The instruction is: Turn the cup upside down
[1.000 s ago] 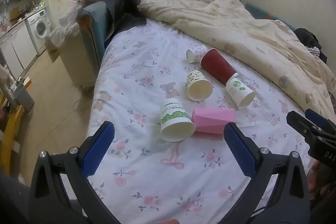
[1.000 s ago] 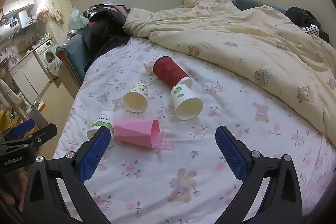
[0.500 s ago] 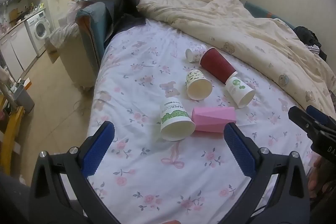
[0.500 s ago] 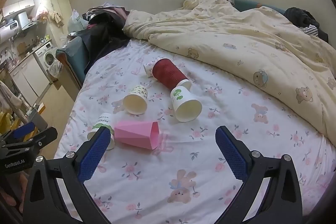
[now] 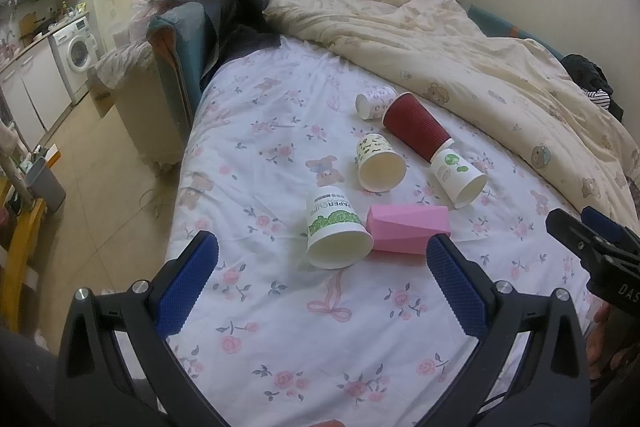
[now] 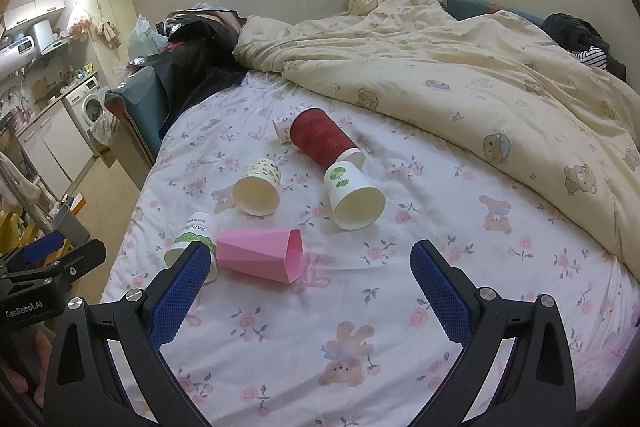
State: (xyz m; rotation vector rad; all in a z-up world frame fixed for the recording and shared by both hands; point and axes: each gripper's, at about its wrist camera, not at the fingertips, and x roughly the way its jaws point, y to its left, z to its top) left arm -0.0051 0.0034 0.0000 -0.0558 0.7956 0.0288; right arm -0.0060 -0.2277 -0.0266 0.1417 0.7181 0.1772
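Paper cups, six of them, all lying on their sides on the floral bed sheet (image 5: 280,311), so none is flipped yet; on a soft mattress they roll and settle against each other, hence the cluster. Nearest the left gripper (image 5: 322,277) is the green-print white cup (image 5: 334,227), mouth facing the camera, touching the pink faceted cup (image 5: 408,229) on its right. Behind: yellow-patterned cup (image 5: 378,163), green-logo white cup (image 5: 458,177) with its base against the red ribbed cup (image 5: 416,131), and a small printed cup (image 5: 374,102) at the back. Left gripper jaws wide, empty, hovering short of the green-print cup, framing it. Right gripper (image 6: 310,281) also wide and empty, pink faceted cup (image 6: 260,255) just ahead of its left finger. Versus a second ago: cups unmoved, both grippers barely shifted, slight view drift only. Likely pre-grasp line-up; which cup is the target is unclear.
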